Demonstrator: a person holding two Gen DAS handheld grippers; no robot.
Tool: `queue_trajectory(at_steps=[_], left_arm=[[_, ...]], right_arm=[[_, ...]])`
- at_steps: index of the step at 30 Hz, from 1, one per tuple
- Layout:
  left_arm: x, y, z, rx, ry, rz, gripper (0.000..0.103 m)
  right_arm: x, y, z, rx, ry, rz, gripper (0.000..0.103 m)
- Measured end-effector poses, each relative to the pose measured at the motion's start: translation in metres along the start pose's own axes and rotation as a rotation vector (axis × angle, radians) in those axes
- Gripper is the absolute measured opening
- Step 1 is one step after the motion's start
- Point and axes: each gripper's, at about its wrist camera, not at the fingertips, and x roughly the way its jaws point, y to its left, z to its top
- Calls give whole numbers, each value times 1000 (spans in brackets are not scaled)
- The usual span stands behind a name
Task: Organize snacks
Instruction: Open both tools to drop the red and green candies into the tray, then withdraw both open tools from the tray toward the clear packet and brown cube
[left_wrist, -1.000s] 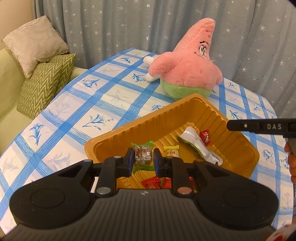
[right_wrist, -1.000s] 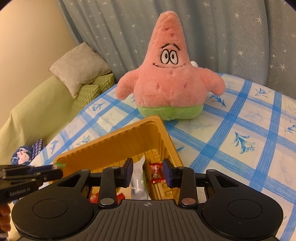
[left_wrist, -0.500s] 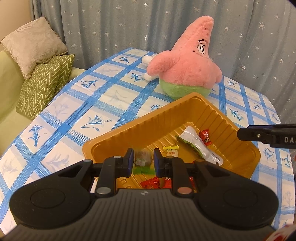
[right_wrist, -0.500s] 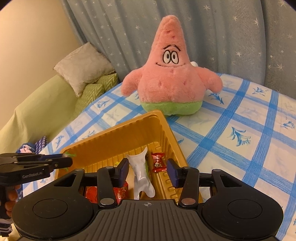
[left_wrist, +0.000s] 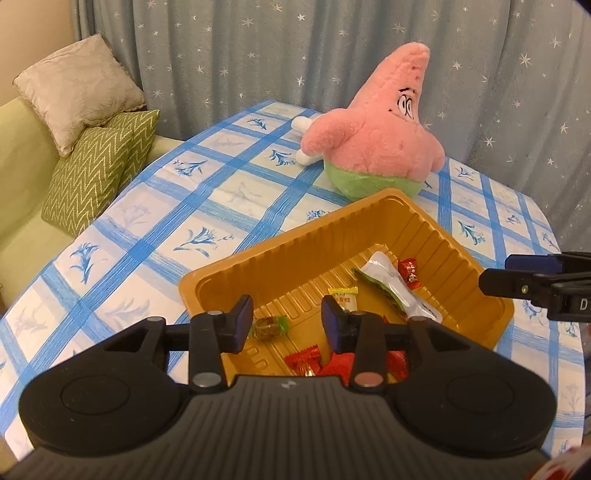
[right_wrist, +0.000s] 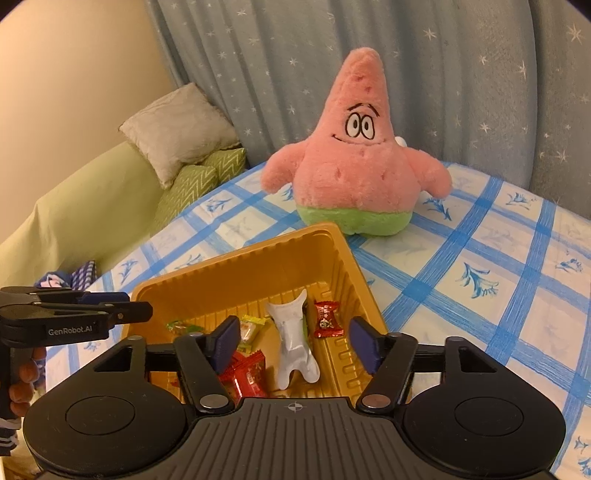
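A golden plastic tray (left_wrist: 295, 236) (right_wrist: 236, 266) sits on the blue-checked tablecloth and holds several wrapped snacks. A green-ended candy (left_wrist: 269, 326) (right_wrist: 181, 326) lies on the tray floor just below my left gripper (left_wrist: 287, 322), which is open and empty. A white pouch (left_wrist: 395, 284) (right_wrist: 293, 343), a yellow candy (left_wrist: 344, 297) (right_wrist: 249, 329), a small red candy (left_wrist: 410, 272) (right_wrist: 327, 319) and red packets (left_wrist: 314, 363) (right_wrist: 248, 376) lie there too. My right gripper (right_wrist: 293, 341) is open and empty above the white pouch; it shows at the right edge of the left wrist view (left_wrist: 535, 286).
A pink star-shaped plush toy (left_wrist: 380, 144) (right_wrist: 354, 166) stands behind the tray. A green sofa with cushions (left_wrist: 92, 166) (right_wrist: 184, 147) lies left of the table. A starred curtain hangs behind. The table edge curves close on the left.
My left gripper has opened and let go of the green-ended candy, which now lies in the tray. My right gripper has opened wider and drawn back over the tray.
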Motion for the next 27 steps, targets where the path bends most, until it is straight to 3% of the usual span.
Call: queue_trajectory(at_steps=[11,27], left_arm=[[-52,-9,-32,-18,-16,-10,56],[-121,-48,-86,-2,-26,-40,59]], right_arm=[[-33,9,-23,9,-12,3,78],[-106,10,-76,55,-16,-13,81]])
